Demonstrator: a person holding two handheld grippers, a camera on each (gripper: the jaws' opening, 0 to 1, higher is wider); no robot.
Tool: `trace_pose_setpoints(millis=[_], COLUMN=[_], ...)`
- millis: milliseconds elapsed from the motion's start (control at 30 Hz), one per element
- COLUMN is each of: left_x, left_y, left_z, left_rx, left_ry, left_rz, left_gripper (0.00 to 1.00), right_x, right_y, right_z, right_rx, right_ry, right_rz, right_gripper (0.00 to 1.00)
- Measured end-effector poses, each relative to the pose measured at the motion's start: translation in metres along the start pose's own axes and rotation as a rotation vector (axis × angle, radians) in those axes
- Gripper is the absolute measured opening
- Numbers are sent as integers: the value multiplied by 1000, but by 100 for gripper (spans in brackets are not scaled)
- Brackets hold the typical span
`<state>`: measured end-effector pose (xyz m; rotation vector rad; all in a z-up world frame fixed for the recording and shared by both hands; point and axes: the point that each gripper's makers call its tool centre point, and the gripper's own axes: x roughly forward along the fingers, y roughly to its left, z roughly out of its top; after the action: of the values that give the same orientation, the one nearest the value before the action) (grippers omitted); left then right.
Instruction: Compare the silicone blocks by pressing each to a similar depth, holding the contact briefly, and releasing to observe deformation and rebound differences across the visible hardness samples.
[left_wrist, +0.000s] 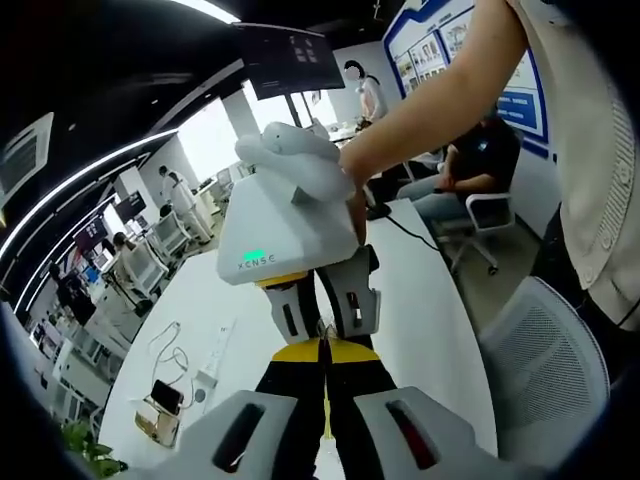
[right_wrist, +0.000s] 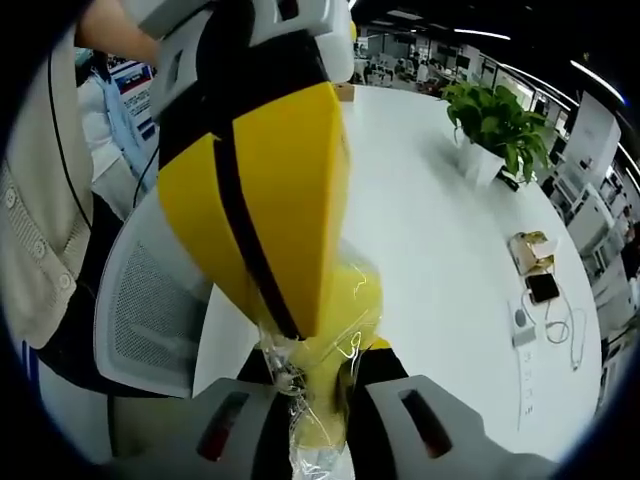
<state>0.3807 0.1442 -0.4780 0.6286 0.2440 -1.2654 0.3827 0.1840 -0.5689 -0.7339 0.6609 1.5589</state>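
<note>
Left tool (left_wrist: 325, 425) is pinched narrow on a yellow silicone block (left_wrist: 345, 352), meeting the right tool (left_wrist: 322, 322) nose to nose above the white bench (left_wrist: 420, 300). Right tool (right_wrist: 318, 420) grips the same wrapped block (right_wrist: 330, 385). A press looks underway; no other samples visible, so comparison likely remains.

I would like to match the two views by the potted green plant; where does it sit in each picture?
Left gripper view: the potted plant is at the bottom left edge, with just its leaves in the picture.
Right gripper view: the potted plant is at the upper right, in a white pot.
Shared landmark: the looped white cable, left of centre in the left gripper view and at the right edge in the right gripper view.
</note>
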Motion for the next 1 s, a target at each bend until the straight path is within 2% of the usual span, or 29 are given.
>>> trace_pose_setpoints(millis=[1000], left_x=[0], left_y=[3], left_z=[-2], left_rx=[0], left_ry=[3], left_rz=[6], left_gripper=[0], right_x=[4], right_y=[-1], right_z=[3], right_rx=[-1], right_ry=[-32], right_rz=[9], right_gripper=[18])
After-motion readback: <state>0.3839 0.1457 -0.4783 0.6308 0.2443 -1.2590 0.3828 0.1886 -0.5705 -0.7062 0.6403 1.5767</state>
